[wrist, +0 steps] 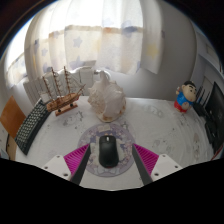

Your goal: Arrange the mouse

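Rock-like pale ornament (106, 98) and wooden model ship (60, 90) stand beyond the black computer mouse (107, 152), which lies between the open tool's (108, 168) fingers on the white surface (160, 130); curtained window (95, 40) behind.

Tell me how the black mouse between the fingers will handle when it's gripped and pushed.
The mouse looks like a rigid, smooth shell, so it should stay stiff but might slip against the pads. It lies low and flat on the round mat, so tipping seems unlikely; it would probably slide. It stands between the open tool fingers, gaps either side.
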`<state>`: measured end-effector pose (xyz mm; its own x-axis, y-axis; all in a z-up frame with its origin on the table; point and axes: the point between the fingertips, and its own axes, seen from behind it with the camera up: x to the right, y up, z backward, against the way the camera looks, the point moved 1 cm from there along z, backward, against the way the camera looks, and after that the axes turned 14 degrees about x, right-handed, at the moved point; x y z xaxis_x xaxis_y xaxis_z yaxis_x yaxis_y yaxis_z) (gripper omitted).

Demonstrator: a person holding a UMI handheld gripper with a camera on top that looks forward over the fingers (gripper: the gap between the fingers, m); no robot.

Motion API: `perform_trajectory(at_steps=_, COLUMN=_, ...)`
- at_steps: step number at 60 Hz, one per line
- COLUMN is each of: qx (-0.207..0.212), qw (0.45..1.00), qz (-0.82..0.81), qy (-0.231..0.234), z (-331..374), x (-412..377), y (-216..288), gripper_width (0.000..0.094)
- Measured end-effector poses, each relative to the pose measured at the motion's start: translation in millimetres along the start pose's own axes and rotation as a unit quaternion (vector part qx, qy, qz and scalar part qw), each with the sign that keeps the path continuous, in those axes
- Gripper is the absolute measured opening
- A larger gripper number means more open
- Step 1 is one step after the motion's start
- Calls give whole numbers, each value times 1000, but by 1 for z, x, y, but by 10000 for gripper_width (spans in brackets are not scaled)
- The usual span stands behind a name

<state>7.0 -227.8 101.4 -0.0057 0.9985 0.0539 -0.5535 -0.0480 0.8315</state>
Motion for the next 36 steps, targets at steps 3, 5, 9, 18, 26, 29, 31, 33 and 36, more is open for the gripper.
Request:
perform_trajectory(at_steps=3, qx=-16, qw=1000, qz=-1, qy=-3, z=39, x=2, y=9, gripper_width=853)
perform_trajectory(at_steps=5, qx=-20, qw=1000, qz=1, qy=-7, z=63, x=4, y=15, gripper_width=853)
perform_trajectory(at_steps=9, qx=-13, qw=1000, qz=8, qy=-4, z=103, x=4, y=27, gripper_width=857)
perform_trajectory(at_steps=18, qx=2, qw=1000, qz=25, qy=1, z=155, x=3, y=34, gripper_width=854)
perform_trajectory(at_steps=26, qx=0, qw=1000, qz=22, qy=-7, z=164, x=9, y=24, gripper_width=857)
perform_trajectory(at_steps=29, qx=4, qw=1000, qz=17, qy=-17, z=164, x=15, y=24, gripper_width=854)
perform_trajectory(at_steps=31, qx=7, qw=1000, qz=17, qy=-24, z=166, x=18, y=25, gripper_width=857)
perform_trajectory(at_steps=33, qx=6, qw=999, qz=13, qy=-29, z=166, x=20, y=24, gripper_width=856)
perform_trajectory(at_steps=36, qx=6, qw=1000, qz=3, qy=-27, z=167, x=20, y=22, gripper_width=857)
